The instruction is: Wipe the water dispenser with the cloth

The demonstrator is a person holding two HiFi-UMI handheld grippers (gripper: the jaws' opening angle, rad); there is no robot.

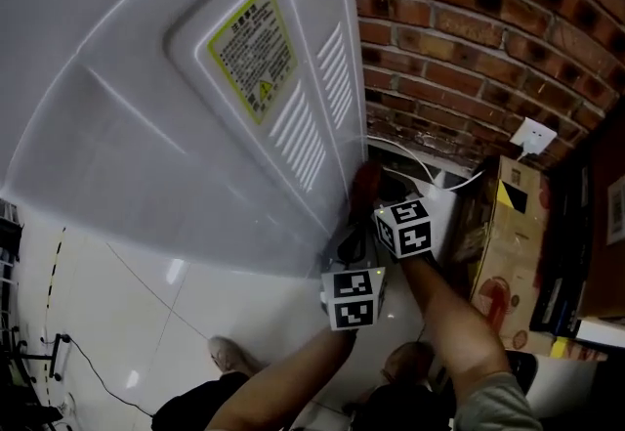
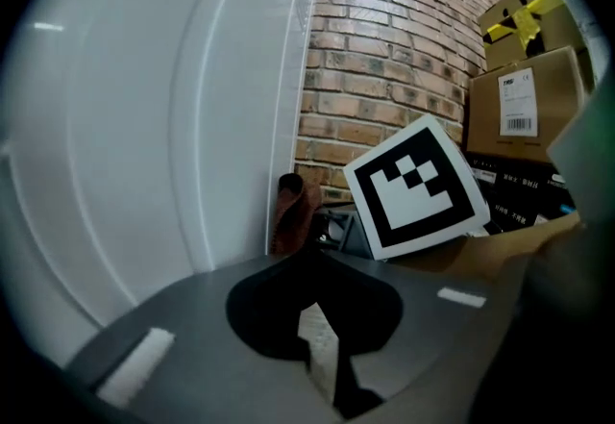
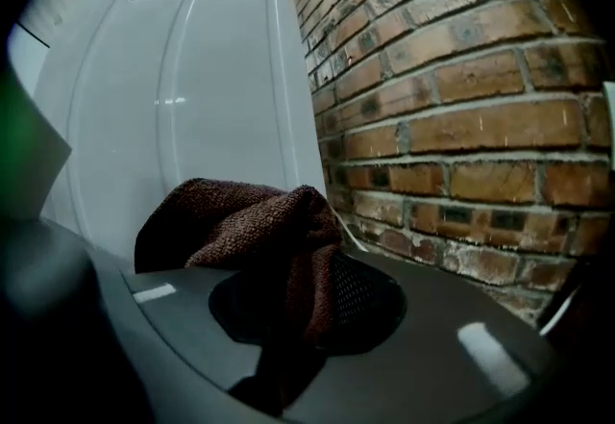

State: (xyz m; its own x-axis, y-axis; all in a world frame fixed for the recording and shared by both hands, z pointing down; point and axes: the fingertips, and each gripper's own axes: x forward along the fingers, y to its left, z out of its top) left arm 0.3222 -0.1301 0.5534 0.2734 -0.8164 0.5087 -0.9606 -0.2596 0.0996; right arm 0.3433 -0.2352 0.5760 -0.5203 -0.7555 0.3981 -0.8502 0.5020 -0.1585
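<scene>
Yellow-bordered label (image 1: 252, 53) is noted on the white rear panel of the water dispenser (image 1: 146, 126), beside vent slots. Small print and a warning triangle are seen on it, but the text cannot be read. A barcode sticker is seen on a cardboard box (image 2: 524, 105) in the left gripper view only. Socket (image 1: 534, 136) and white cable (image 1: 410, 160) are shown by the head view only. Brown cloth (image 3: 250, 220) is clamped in the right gripper (image 3: 298, 254) and held at the panel's edge nearest the brick wall (image 1: 469, 19). Left gripper (image 2: 309, 263) is held just beside, jaws drawn together, nothing between. Only a narrow gap is left between dispenser and wall.
</scene>
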